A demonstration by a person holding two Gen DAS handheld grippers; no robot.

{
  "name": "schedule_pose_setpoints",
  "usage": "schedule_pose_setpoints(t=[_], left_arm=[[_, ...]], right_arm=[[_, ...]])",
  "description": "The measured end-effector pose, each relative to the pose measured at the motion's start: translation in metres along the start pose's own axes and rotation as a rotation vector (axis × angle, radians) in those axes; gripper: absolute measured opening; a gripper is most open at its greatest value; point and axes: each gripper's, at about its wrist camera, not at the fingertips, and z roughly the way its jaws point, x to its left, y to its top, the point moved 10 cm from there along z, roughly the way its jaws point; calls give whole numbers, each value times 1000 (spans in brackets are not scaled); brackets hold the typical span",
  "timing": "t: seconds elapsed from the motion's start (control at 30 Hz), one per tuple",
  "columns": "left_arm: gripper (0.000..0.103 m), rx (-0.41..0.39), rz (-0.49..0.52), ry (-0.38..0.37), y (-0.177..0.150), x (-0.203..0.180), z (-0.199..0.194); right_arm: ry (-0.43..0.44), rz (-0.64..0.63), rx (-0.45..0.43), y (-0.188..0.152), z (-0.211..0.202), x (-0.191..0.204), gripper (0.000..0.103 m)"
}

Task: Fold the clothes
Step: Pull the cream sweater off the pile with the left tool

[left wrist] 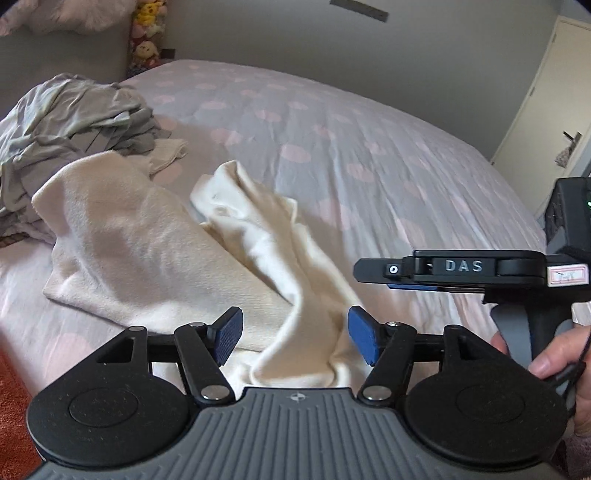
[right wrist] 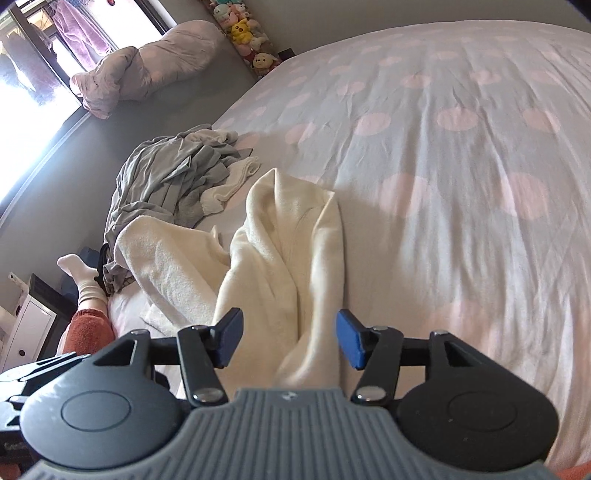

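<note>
A cream garment (left wrist: 122, 251) lies crumpled on the spotted bed sheet (left wrist: 351, 129). One long fold of it (left wrist: 280, 251) runs toward me. My left gripper (left wrist: 295, 338) is open, and the fold's near end lies between its blue pads (left wrist: 229, 338) without being pinched. In the right wrist view the same cream garment (right wrist: 295, 240) passes between the pads of my right gripper (right wrist: 289, 339), which is also open and not pressing on it. A hand (left wrist: 554, 354) holds the right tool at the right edge of the left wrist view.
A pile of grey clothes (left wrist: 74, 118) (right wrist: 166, 173) sits behind the cream garment, with a small white cloth (right wrist: 236, 181) beside it. Plush toys (right wrist: 243, 29) and a pink duvet bundle (right wrist: 147, 62) lie beyond. A leg in a white sock (right wrist: 85, 277) is left; a door (left wrist: 546, 92) is right.
</note>
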Motion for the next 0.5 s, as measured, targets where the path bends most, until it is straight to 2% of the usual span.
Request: schedule_pose_setpoints(t=[0.2,0.27,0.37,0.4,0.43,0.47,0.5], left_arm=[[61,76,-15,-47,-9,-3,37],[60,85,-18,-56,-12,-5,42],[46,109,-10,-35,-15,-3,50],[36,125,-4,-6,-17,1,52],[32,140,-5,32,-19,6,54],[32,152,-13,60,-20,11,54],[32,159,-24,74,-21,15,53]], right_arm=[[-53,-31,53,-12,23,-8,59],[-67,-10,75,-17,29,-19,55],[-61,42,110,-24,37,-32,52],[-50,61,122,-27,41,-34,51],[-39,73,132,-29,43,-35,45],[-28,86,141,-31,46,-35,26],[-22,85,145,-32,47,-32,15]])
